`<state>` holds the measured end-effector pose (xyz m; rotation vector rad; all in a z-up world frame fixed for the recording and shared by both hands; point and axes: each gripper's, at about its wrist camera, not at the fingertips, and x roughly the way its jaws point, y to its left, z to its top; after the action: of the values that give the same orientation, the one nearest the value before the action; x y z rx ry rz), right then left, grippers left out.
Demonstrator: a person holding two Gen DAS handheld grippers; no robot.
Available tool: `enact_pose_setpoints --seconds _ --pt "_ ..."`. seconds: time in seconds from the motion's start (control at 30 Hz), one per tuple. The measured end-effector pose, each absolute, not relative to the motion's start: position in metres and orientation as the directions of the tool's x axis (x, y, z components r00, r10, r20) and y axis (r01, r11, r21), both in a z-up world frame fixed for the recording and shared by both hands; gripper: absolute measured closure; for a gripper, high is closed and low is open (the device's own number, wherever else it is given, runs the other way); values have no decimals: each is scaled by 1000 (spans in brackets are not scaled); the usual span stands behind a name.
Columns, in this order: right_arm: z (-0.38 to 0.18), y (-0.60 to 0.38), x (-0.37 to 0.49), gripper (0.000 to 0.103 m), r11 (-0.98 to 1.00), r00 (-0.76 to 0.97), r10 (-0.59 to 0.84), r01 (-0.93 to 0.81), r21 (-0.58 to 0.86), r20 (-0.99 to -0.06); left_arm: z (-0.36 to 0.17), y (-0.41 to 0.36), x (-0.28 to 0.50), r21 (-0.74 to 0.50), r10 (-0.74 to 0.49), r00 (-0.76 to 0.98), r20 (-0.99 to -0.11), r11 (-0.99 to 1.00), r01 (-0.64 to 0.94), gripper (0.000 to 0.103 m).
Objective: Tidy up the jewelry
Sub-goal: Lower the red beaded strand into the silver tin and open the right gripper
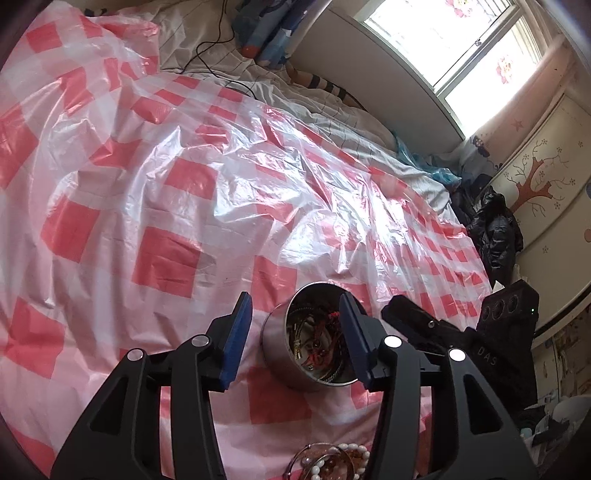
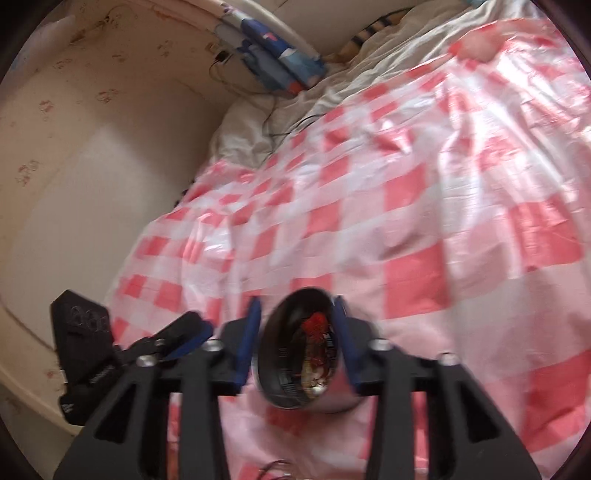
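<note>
While you are working over the pink-and-white checked plastic sheet [image 1: 177, 206] spread on the bed, both tools are standing with their fingers apart. Your left gripper [image 1: 295, 339] is framing the round silver metal tin [image 1: 280, 354] loosely, with a clear gap beside its left pad and its right pad crossing the rim from this angle; I cannot tell whether that pad is touching. Your right gripper [image 2: 295, 343] is bracketing the same tin [image 2: 295, 369] more closely, its blue pads [image 2: 247, 343] sitting just beside the walls, though blur is hiding whether they are pressing.

The tin is lying tipped on the sheet, mouth facing you, with red cord and gold-toned chains [image 1: 317, 347] tangled inside. It looks as though you are letting go of it, or about to take it again. If you are gripping it, be closing on the wall squarely, since a round tin on slippery plastic is likely to roll. If you are reaching inside, be keeping one pad clear of the rim so the tangle is not dragged out whole.

At the near edge, a white bead bracelet [image 1: 332, 458] is lying over a clear round dish [image 1: 306, 454] beneath your left tool, probably the next piece to sort. Each tool's black body is sitting near the other, so be watching for a knock. A black cable [image 1: 218, 48] and blue packaging [image 1: 266, 26] are lying well apart, at the far side.
</note>
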<state>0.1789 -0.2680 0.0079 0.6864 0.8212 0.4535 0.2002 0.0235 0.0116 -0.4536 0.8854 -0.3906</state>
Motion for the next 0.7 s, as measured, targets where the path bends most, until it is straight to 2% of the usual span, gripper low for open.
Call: enact_pose_setpoints --seconds 0.2,0.3,0.37,0.7 --pt "25 -291 129 54 731 644 580 -140 668 -499 -1 16 161 -485 -524 480 -703 847 215 52" --pt "14 -297 100 49 736 624 577 -119 666 -526 -15 -3 143 -486 -558 387 -734 829 275 52" --pt "3 -301 86 48 713 612 589 -86 696 -528 -22 -20 132 -440 -537 349 -768 838 322 52" --pt "-12 -305 62 46 672 606 606 -43 739 -515 -32 -19 131 -366 -467 381 -798 878 308 54"
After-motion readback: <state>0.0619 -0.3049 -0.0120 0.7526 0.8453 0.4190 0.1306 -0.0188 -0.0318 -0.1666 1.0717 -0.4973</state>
